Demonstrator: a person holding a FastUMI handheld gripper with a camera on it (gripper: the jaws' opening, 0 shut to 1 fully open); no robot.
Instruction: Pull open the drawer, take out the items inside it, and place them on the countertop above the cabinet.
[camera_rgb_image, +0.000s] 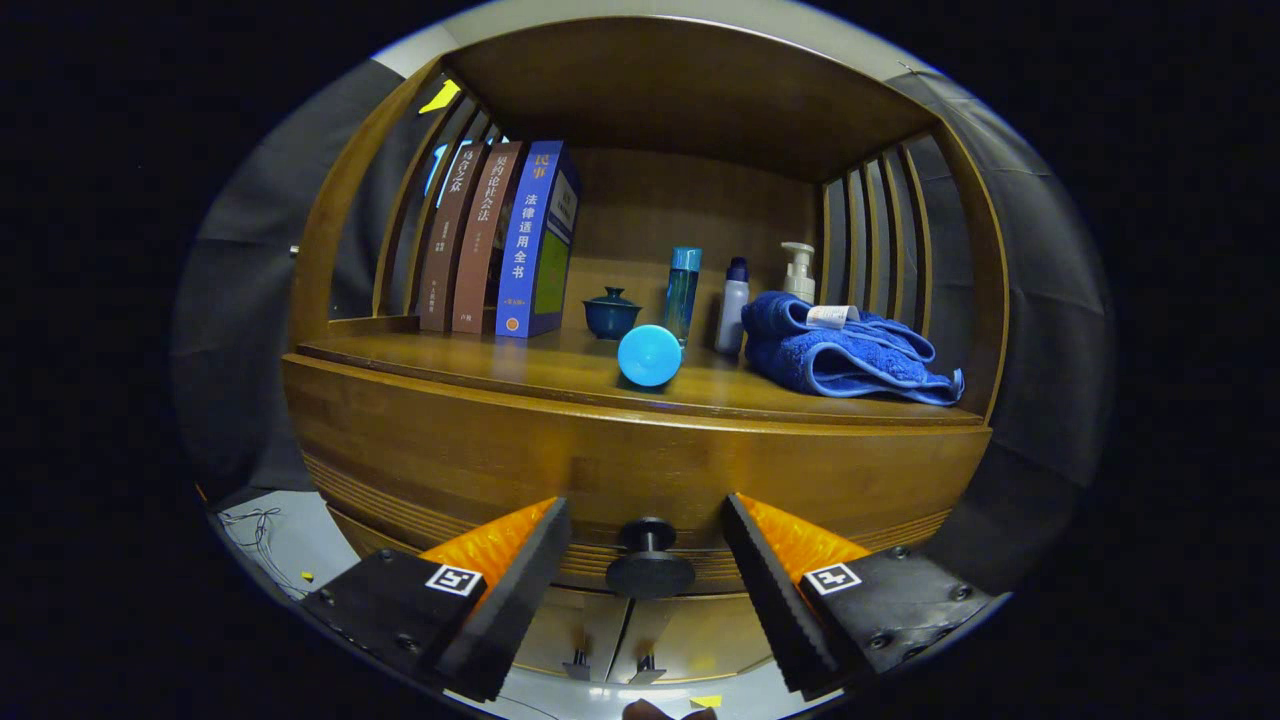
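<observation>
The gripper (647, 560) hangs in front of the cabinet with its two ribbed black fingers (520, 585) spread wide, grasping nothing. Between them, touching neither, sits the dark round knob (649, 560) of the drawer (640, 480), whose wooden front is flush with the cabinet, so the drawer is not yet pulled out and whatever lies inside it cannot be seen. Below the knob there are two small door handles (610, 668) on the lower cabinet doors.

Just above the drawer front runs the countertop (450, 365), a glossy brown wooden surface set inside an open hutch with slatted sides and a wooden roof. The wood shines under the light (you can see reflections along the front edge).

On the countertop, beyond the fingers, a bright blue ball (649, 355) rests nearest the front edge. Behind it stand a small dark teal lidded cup (612, 314), a tall blue bottle (683, 293) and a pale bottle with a dark cap (732, 305). To the right lies a folded blue towel (845, 355), with a white pump bottle (798, 272) standing behind it. On the left three books (495, 240) lean upright against the slats.

Dark cloth hangs around the hutch on both sides, and a pale floor with a few thin wires (255, 525) shows low at the left.
</observation>
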